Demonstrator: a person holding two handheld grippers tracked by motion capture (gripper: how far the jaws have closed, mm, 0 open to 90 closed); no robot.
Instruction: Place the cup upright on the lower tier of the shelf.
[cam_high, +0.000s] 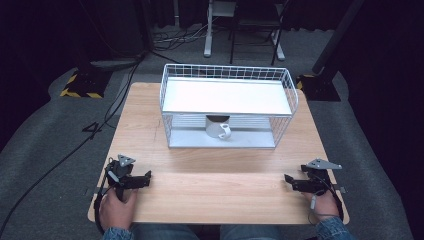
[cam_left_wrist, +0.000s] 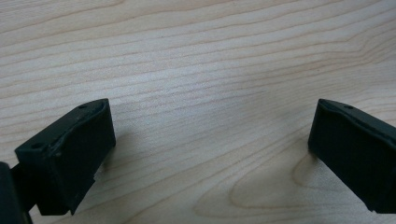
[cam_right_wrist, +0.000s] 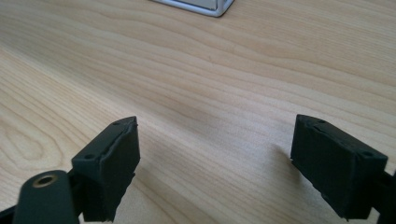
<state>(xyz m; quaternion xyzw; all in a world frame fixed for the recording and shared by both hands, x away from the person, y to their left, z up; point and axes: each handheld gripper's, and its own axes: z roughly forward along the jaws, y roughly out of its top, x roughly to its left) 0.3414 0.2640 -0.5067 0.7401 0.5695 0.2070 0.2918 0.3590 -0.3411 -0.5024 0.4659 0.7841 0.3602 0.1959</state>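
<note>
A white mug (cam_high: 218, 129) stands on the lower level of a white wire rack (cam_high: 227, 106) at the middle back of the wooden table (cam_high: 215, 170), its handle toward the front right. My left gripper (cam_high: 146, 178) rests on the table's front left corner, held by a hand, open with nothing between its jaws. In the left gripper view the left gripper (cam_left_wrist: 212, 140) has its jaws wide apart over bare wood. My right gripper (cam_high: 288, 181) lies at the front right, also open and empty. The right gripper (cam_right_wrist: 215, 154) shows a wide gap over the wood.
The rack has a flat white top shelf (cam_high: 227, 96) with a wire rim. A corner of the rack's base (cam_right_wrist: 205, 5) shows in the right gripper view. Cables (cam_high: 100, 125) run over the grey floor left of the table. Chair and stand legs (cam_high: 240, 35) are behind it.
</note>
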